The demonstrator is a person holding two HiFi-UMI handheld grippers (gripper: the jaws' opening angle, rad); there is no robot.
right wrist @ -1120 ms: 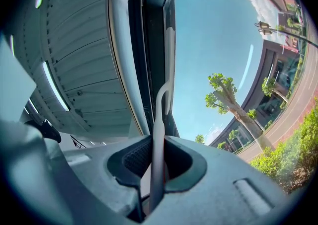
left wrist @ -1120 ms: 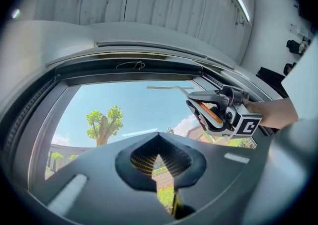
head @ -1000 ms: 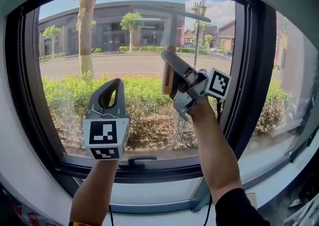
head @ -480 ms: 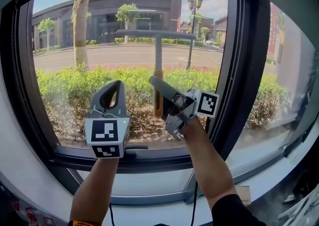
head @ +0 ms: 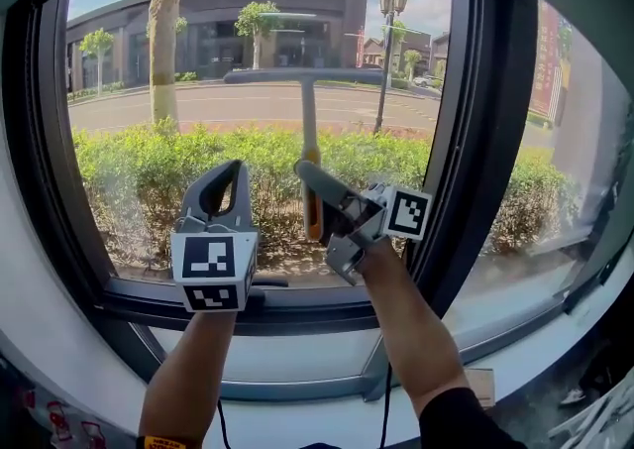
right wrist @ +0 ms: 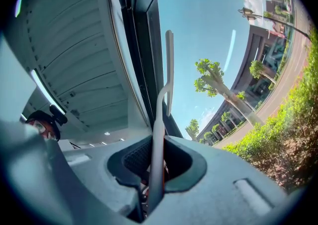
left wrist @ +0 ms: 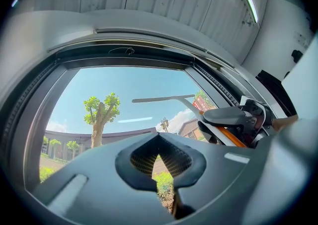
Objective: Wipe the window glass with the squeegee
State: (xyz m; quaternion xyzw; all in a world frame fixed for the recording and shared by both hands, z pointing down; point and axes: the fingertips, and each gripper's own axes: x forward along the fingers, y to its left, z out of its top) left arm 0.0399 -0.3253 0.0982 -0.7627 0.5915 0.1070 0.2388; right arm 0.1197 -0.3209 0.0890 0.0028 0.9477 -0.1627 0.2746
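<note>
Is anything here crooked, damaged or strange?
Nothing stands out. The squeegee has its blade level across the window glass and its handle clamped in the right gripper; the left gripper is shut and empty.

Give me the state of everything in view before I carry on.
Squeegee: upright, blade on top and level, gripped low on its handle.
Right gripper: fingers shut on the squeegee.
Left gripper: fingers shut, empty, left of the squeegee.
Window: looks closed.
</note>
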